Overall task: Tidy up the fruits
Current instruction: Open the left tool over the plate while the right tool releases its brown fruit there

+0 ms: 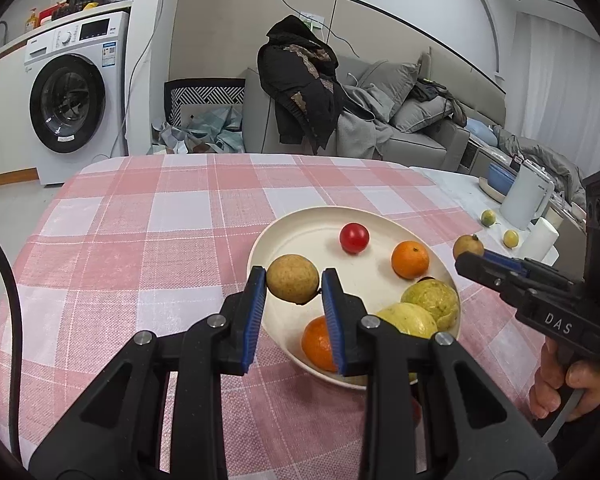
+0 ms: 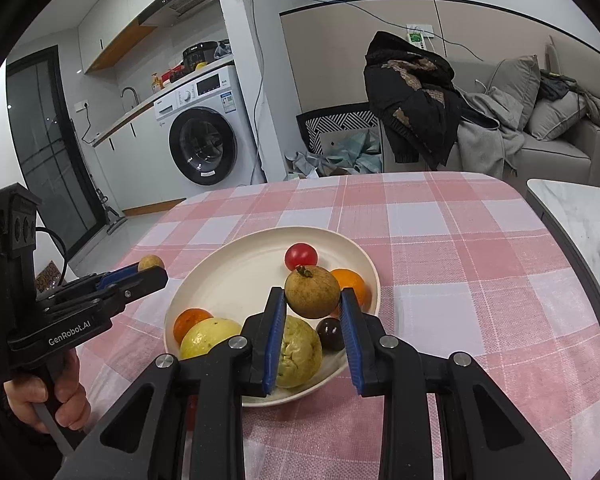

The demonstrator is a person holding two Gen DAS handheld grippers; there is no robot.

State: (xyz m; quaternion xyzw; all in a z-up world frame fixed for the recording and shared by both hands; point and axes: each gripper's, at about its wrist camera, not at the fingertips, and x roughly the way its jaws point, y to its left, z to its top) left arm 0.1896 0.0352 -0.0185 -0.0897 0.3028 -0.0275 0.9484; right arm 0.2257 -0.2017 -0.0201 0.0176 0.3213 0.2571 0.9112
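Each tool pinches a brown fruit over the plate (image 2: 204, 280) — left tool (image 1: 294, 280), right tool (image 2: 313, 298). Small, firm, round — likely to roll; grip across the middle.

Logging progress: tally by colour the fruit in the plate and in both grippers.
Red fruit: 1
Orange fruit: 2
Yellow-green fruit: 2
Dark purple fruit: 1
Brown fruit, held: 2
Total: 8

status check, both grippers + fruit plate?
Left gripper shut on a brown fruit. Right gripper shut on second brown fruit. Both over the plate, already holding fruit. Nothing blocking.
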